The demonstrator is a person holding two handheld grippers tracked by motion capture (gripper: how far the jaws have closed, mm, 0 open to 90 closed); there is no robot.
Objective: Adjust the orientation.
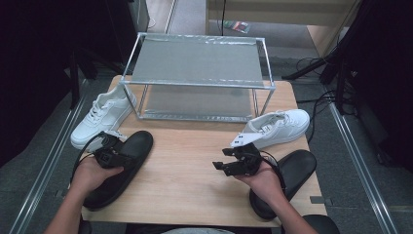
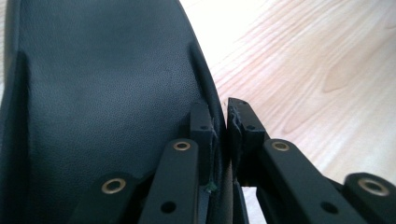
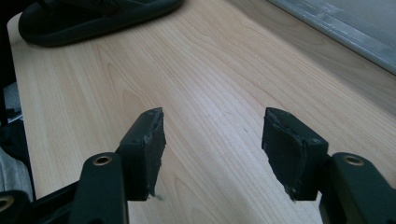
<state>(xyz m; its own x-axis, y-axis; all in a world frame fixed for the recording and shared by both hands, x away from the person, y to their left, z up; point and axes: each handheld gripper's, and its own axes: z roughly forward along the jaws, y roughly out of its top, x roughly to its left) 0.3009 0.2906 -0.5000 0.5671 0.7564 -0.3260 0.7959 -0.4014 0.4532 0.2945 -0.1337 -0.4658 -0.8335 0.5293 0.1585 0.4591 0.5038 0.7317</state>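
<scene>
Black rubber slide sandal (image 1: 122, 163), lying diagonally, sat pinched at its rim in our left tool (image 1: 108, 155); our right tool (image 1: 225, 163) gaped empty.

you have a light wooden table (image 1: 195, 161) in front of you. on its far half stands a metal-framed shoe rack (image 1: 197, 78) with two grey shelves. a white sneaker (image 1: 103, 114) lies at the left of the rack, another white sneaker (image 1: 280, 126) at its right front corner. a black slide (image 1: 122, 165) lies on the near left of the table, a second black slide (image 1: 290, 178) on the near right, its heel past the edge.
</scene>
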